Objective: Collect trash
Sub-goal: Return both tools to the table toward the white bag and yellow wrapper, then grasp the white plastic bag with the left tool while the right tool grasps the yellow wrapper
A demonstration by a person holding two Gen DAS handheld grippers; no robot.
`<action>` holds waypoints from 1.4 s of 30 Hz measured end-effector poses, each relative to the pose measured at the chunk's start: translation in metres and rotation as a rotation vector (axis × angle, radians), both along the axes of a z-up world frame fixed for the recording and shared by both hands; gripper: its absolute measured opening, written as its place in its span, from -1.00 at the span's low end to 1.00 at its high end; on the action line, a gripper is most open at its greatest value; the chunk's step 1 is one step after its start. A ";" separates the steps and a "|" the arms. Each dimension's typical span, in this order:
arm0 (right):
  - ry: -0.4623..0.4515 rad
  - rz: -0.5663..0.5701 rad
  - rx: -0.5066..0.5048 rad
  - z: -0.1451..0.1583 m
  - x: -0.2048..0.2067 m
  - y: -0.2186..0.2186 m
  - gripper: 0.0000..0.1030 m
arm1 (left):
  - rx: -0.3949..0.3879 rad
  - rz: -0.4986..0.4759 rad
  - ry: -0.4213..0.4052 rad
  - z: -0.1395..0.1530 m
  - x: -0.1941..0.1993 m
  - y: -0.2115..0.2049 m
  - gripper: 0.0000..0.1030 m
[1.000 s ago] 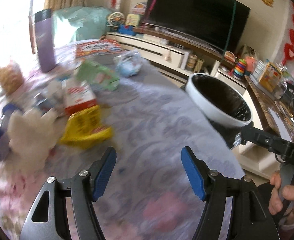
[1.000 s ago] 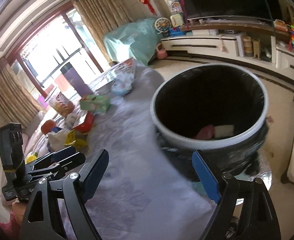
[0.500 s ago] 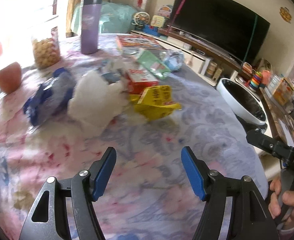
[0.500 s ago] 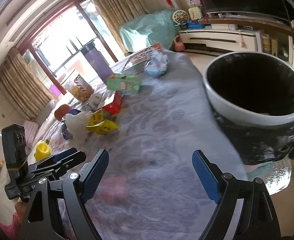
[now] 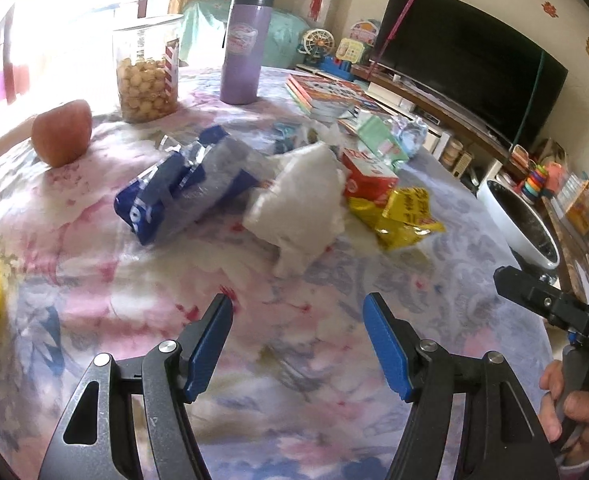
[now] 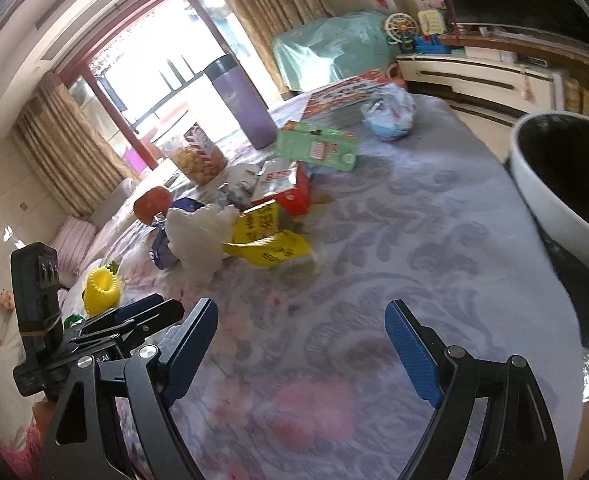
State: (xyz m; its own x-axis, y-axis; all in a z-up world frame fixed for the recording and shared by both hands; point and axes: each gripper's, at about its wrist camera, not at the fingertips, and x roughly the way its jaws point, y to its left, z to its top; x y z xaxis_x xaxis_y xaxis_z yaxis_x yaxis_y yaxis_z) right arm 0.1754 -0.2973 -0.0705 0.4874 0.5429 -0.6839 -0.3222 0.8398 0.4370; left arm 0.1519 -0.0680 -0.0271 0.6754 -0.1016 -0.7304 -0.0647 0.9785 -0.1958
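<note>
Table [image 5: 94, 264], largest item: we record a round top under a floral cloth in pink, lilac and grey, filling both wrist views.

Trash bin [image 6: 554, 200]: white rim, black liner, standing off the table's right edge; in the left wrist view we see it at far right [image 5: 506, 220].

Trash pile, mid-table, listed by size:
- Blue and silver snack bag [image 5: 182, 188], lying flat at the left of the pile.
- White crumpled tissue wad [image 5: 294, 204], just right of that bag and touching it; also seen from the right wrist [image 6: 198, 236].
- Yellow wrapper [image 5: 402, 216], crumpled, at the right of the wad [image 6: 270, 236].
- Red carton [image 5: 368, 182], behind the yellow wrapper, touching it [image 6: 290, 192].
- Green box [image 6: 318, 146], farther back, lying flat.
- Knotted pale plastic bag [image 6: 390, 116], far right of the green box.

Other goods: purple flask [image 5: 244, 44], upright at the far side; clear jar of round snacks [image 5: 146, 68] to its left; apple [image 5: 60, 132] at far left.

Left gripper [image 5: 297, 312]: we note blue pads set wide apart, holding nothing, hovering over bare cloth near the wad.

Right gripper [image 6: 300, 316]: likewise spread wide, nothing between the pads, over the near cloth, left of the bin.
</note>
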 end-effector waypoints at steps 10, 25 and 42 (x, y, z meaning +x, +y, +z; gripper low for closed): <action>-0.038 0.050 0.005 0.001 0.024 0.032 0.68 | -0.016 -0.030 -0.014 -0.002 0.031 0.018 0.35; 0.010 0.130 0.005 -0.018 0.047 0.050 -0.32 | -0.028 -0.100 0.006 -0.023 0.070 0.002 -0.59; -0.039 0.035 0.036 0.011 0.014 -0.016 -0.53 | -0.053 -0.203 -0.035 -0.009 0.055 -0.050 -0.65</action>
State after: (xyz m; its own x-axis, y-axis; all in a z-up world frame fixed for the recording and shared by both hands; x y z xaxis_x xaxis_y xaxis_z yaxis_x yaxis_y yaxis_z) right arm 0.1892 -0.3137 -0.0600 0.4937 0.5835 -0.6448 -0.3681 0.8120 0.4530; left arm 0.2073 -0.1177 -0.0358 0.6620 -0.2756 -0.6970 0.1405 0.9591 -0.2457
